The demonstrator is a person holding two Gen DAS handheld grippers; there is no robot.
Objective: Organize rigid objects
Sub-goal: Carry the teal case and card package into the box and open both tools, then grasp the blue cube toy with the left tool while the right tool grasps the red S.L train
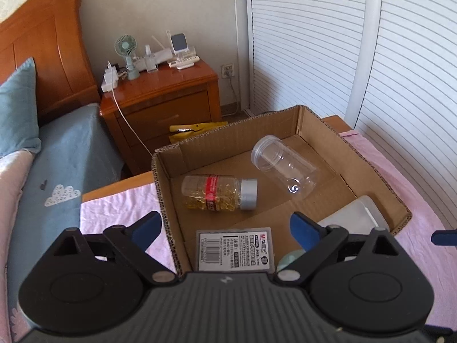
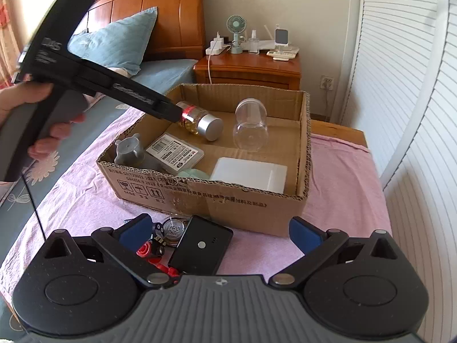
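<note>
A cardboard box [image 2: 228, 197] stands on the pink cloth. In it lie a pill bottle with a silver cap [image 1: 220, 193], a clear empty jar [image 1: 285, 170], a labelled flat case [image 1: 234, 253], a white plastic container [image 2: 248, 177], a grey knobbed object [image 2: 130, 150] and a pale green item [image 2: 194, 175]. My left gripper [image 1: 227, 227] is open and empty above the box's near left part. My right gripper [image 2: 220, 233] is open and empty in front of the box, over a black device [image 2: 201, 247], a round tin [image 2: 172, 228] and red parts [image 2: 144, 250].
A wooden nightstand [image 1: 160, 97] with a fan, chargers and small items stands behind the box. A bed with blue sheet and pillow [image 2: 114, 40] lies to the left. White louvred doors [image 1: 357, 43] are at the right. A hand holds the left gripper's handle [image 2: 37, 108].
</note>
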